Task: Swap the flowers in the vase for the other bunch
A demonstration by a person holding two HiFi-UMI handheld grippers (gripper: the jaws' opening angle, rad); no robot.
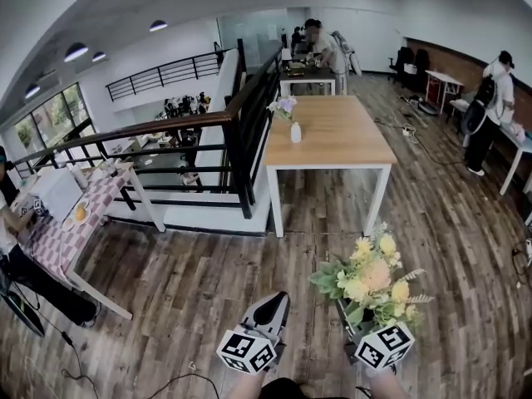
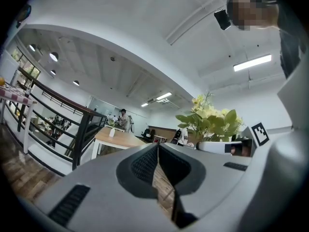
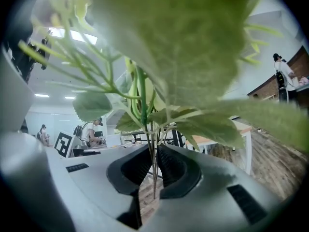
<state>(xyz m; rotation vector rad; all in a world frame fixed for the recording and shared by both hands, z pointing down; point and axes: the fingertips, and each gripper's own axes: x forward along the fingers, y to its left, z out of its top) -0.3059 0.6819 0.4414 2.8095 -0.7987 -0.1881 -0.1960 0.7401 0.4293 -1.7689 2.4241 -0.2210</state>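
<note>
1. The replacement bunch of yellow flowers (image 1: 371, 283) stands upright in the right gripper (image 3: 153, 170), near and right in the scene. Its jaws are pressed onto a few thin green stems (image 3: 152, 144) — a narrow hold, so the top-heavy bunch could swing or slide out on the way over
2. The white vase (image 1: 296, 132) with the pale purple flowers (image 1: 284, 105) sits far off on the wooden table (image 1: 349, 144), near its left edge. It looks slim and light, so pulling the old bunch out one-handed could tip it or drag it over that edge
3. The left gripper (image 1: 272, 307) is pressed together on nothing. It would have to open before it can steady the vase or take the old flowers
4. A dark cable (image 1: 71, 347) trails over the plank floor, near and to the left — a trip risk if the person steps that way
5. No brand or label can be read; the only print is the square black-and-white markers on each gripper's cube (image 1: 247, 352)
</note>
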